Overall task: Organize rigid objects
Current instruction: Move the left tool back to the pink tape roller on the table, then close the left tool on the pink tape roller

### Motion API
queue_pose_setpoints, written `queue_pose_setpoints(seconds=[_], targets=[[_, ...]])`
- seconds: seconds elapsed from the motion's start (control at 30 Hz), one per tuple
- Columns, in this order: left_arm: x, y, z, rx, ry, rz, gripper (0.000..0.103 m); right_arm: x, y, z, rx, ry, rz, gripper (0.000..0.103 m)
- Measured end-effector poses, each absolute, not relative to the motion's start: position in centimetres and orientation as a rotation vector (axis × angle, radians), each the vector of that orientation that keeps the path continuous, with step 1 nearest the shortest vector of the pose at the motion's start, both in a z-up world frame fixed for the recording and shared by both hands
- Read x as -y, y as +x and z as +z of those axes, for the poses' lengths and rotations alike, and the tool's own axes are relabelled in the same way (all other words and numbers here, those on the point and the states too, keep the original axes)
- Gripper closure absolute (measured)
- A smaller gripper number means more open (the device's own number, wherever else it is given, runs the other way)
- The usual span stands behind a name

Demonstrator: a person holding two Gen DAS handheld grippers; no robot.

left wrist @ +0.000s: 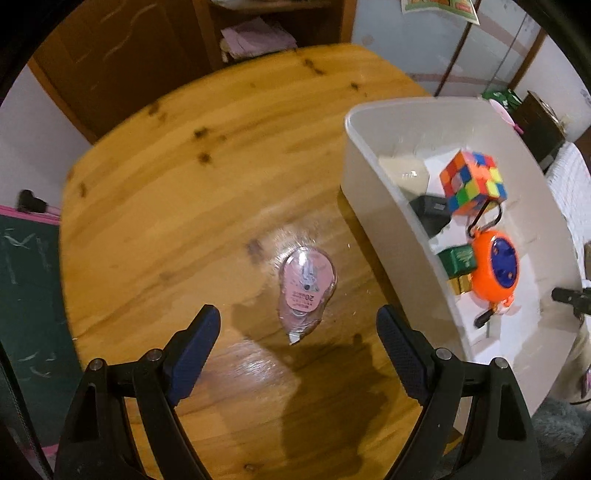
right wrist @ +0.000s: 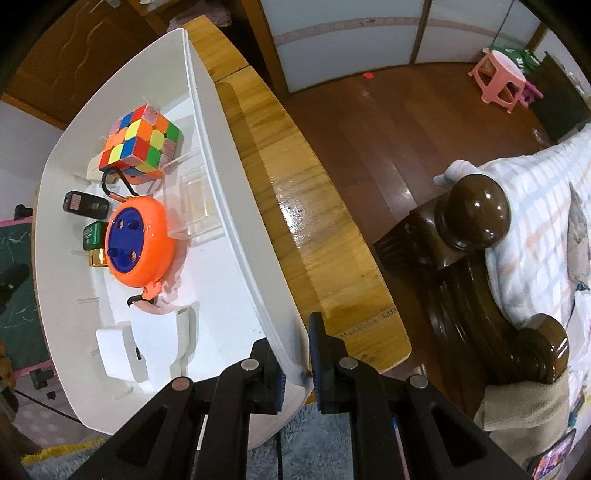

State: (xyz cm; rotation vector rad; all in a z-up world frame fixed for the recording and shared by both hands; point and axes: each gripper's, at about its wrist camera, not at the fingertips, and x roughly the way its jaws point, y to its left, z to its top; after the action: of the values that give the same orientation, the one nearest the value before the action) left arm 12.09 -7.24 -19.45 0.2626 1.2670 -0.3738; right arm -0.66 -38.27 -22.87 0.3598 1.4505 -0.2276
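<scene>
A pink correction-tape dispenser (left wrist: 307, 291) in a clear shell lies on the wooden table (left wrist: 177, 192). My left gripper (left wrist: 298, 325) hangs just above it, open, its fingers on either side and apart from it. The white plastic bin (left wrist: 373, 206) stands to the right and holds a colourful puzzle cube (left wrist: 472, 182), an orange and blue reel (left wrist: 496, 269) and a green box (left wrist: 458, 258). In the right wrist view my right gripper (right wrist: 295, 365) is shut on the bin's near wall (right wrist: 258, 295). There the cube (right wrist: 142, 144), the reel (right wrist: 138, 242) and a white box (right wrist: 122, 354) lie inside.
A black key fob (right wrist: 86, 205) and clear dividers (right wrist: 195, 206) also sit in the bin. A dark wooden bedpost (right wrist: 472, 210) with a checked blanket (right wrist: 535, 229) stands right of the table. A pink stool (right wrist: 498, 79) is on the floor; a shelf unit (left wrist: 258, 33) is behind the table.
</scene>
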Motion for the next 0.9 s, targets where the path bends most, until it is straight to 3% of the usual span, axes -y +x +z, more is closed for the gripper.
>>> queue_pose_setpoints(seconds=[0.3,0.67,0.77,0.9], targets=[[7.4,13.6,-24.3,-1.318,0.266,-0.376,0.014,38.0,-0.6,-22.8,-1.454,0.368,-0.274,0.090],[7.3,14.4,-25.9,-1.290,0.270,-0.379,0.015,38.0,-0.6,-22.8,-1.449,0.380,-0.302,0.089],[7.3,14.2,-25.7,-1.270,0.264,-0.385,0.022,38.0,-0.6,-22.9,-1.450,0.379,-0.305,0.089],[7.7,13.9,-25.3,-1.248,0.275,-0.413,0.045,38.0,-0.5,-22.9,-1.452,0.377,-0.305,0.089]])
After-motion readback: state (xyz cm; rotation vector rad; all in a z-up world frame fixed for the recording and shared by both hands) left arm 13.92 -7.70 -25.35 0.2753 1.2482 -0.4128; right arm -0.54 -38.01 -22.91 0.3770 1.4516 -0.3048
